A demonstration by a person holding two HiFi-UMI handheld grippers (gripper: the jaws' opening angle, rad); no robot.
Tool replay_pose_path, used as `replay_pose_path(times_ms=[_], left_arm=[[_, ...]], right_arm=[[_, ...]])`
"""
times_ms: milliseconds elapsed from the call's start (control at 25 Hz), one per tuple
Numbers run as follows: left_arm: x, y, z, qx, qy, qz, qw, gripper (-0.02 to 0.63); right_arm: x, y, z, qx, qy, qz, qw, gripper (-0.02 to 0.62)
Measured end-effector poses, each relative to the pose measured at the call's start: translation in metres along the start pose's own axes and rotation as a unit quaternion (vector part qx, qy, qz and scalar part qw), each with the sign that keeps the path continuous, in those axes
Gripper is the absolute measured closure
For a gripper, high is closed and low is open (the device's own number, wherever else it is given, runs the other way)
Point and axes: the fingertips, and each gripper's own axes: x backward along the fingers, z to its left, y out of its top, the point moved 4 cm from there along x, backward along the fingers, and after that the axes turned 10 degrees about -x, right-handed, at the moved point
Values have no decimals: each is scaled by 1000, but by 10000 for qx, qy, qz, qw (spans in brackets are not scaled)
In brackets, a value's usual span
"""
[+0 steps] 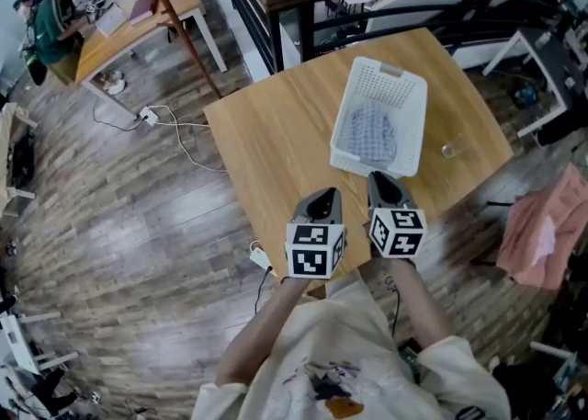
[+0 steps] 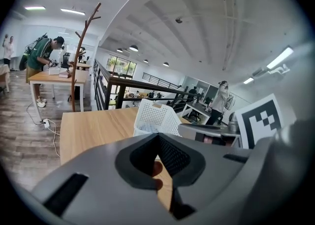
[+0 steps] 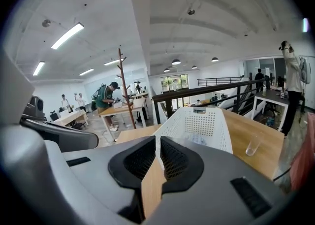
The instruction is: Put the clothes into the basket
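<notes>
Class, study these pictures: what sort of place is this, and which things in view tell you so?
Probably an open-plan office or lab workspace. A person is working at a wooden desk cluttered with equipment, a black railing divides the floor, and strip lights run along the ceiling.

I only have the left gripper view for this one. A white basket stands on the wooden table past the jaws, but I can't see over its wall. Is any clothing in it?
Observer: Yes. The head view shows a blue-grey checked cloth lying inside the white basket.
Operator: Any other clothes on the table?
Observer: Not on the table. A pink cloth sits off it, beyond the right edge.
Operator: And the right gripper?
Observer: In its own view, the right gripper is shut, with nothing between its jaws.
</notes>
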Motion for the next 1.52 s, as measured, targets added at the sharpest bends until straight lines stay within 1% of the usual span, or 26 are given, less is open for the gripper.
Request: replay_pose_path(times_ms=[280,480,720,840,960,1120,1240,1400,1520], left_arm=[[52,-20,-2,-49,29,-175,9998,606],[74,-39,-10,-141,-56,-158,9998,606],[99,-57,-23,-216,-73,-229,9995,606],[114,-67,-31,-263,-128,-258,9992,606],[130,-68,-40,-387,-152,-376,9984,606],[149,-74,-47,-428,-187,-437,9980,606],[162,-76,-50,-323,-235,-463,9981,606],[165,-86,-52,-225,-294,-395,9985,606],[169,-92,-53,-224,-305,-362,9986,606]], right_arm=[[60,-12,41,18,317,-298,9991,548],[98,-20,58,18,313,-487,9983,548],[138,-29,66,-26,373,-739,9966,548],[157,-36,70,65,353,-881,9955,548],[175,-37,77,209,375,-1050,9935,548],[197,-48,82,338,384,-1068,9930,548],[212,-51,86,360,435,-1021,9932,548],[218,-59,84,433,369,-967,9937,548],[221,-65,86,421,381,-884,9945,548]])
